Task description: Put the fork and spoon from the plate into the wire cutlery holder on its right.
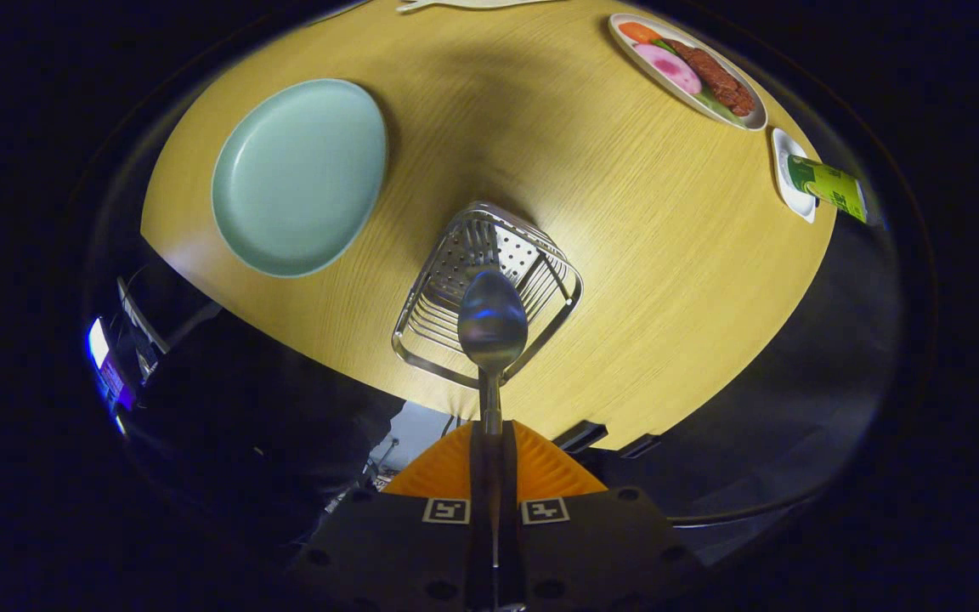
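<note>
My gripper (490, 442) is shut on the handle of a metal spoon (492, 327), whose bowl points ahead and hangs over the open top of the wire cutlery holder (540, 255). The holder stands on the round wooden table (625, 255), straight below and ahead of the fingers. A pale green plate (298, 178) lies to the holder's left with nothing on it. I see the holder's perforated bottom through its wires; the spoon's bowl hides part of the inside.
At the table's far right sit a white oval plate of food (687, 70) and a small white dish with a green can (825, 187). A pale object (464, 4) lies at the far edge. The near table edge runs just under the holder.
</note>
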